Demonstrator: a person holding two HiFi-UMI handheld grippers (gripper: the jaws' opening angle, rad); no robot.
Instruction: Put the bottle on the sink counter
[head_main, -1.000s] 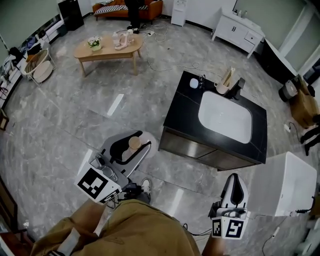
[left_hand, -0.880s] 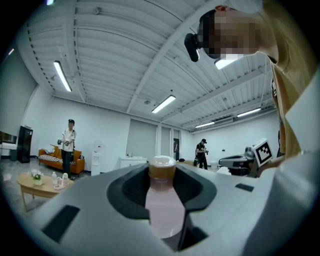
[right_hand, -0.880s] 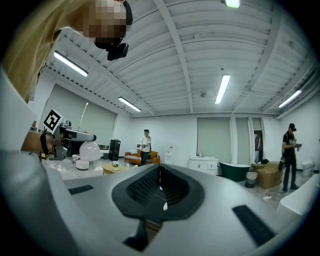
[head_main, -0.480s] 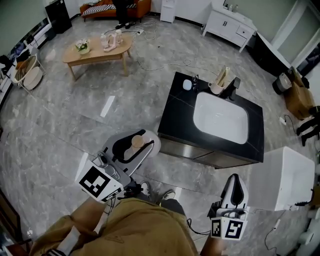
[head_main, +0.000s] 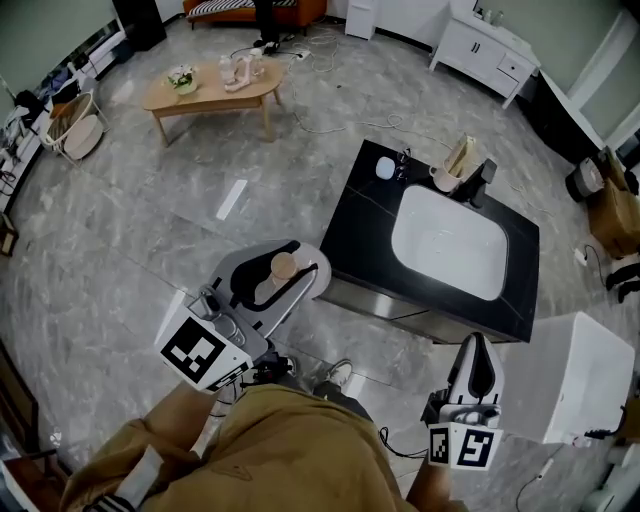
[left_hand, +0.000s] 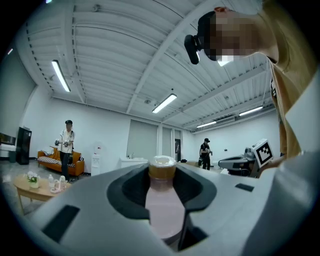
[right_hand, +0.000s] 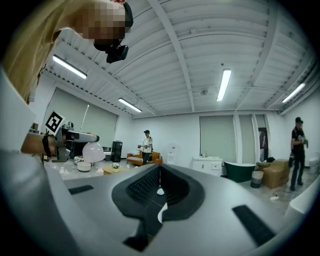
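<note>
Jaws, left gripper view: the left gripper (left_hand: 162, 174) was clamped on the bottle (left_hand: 161, 210), with dark pads hugging both sides of its neck and shoulder.
Bottle, left gripper view: pale pink, smooth, rounded body narrowing upward; tan cap with a lighter flat top; it stood upright along the jaws.
Seen only here: the bottle's body, a ribbed white ceiling with strip lights, and a standing person (left_hand: 65, 142) by an orange sofa (left_hand: 50, 161).
Jaws, right gripper view: the right gripper (right_hand: 159, 187) had its jaws together along a thin seam, with nothing between them.
Texture, right gripper view: ridged black pads set in smooth grey shells.
Bottle, head view: only the round tan cap showed, framed by the left jaws. It was held over the floor (head_main: 130, 220), just beside the near left corner of the sink counter (head_main: 365, 230) and not on it.
Seen only here: the counter's glossy black rectangular top with a white rounded basin (head_main: 450, 243), a cup of upright items (head_main: 447, 175) at the back edge, and a wooden oval table (head_main: 205, 95) well apart.
Floor: grey, marbled, polished.
</note>
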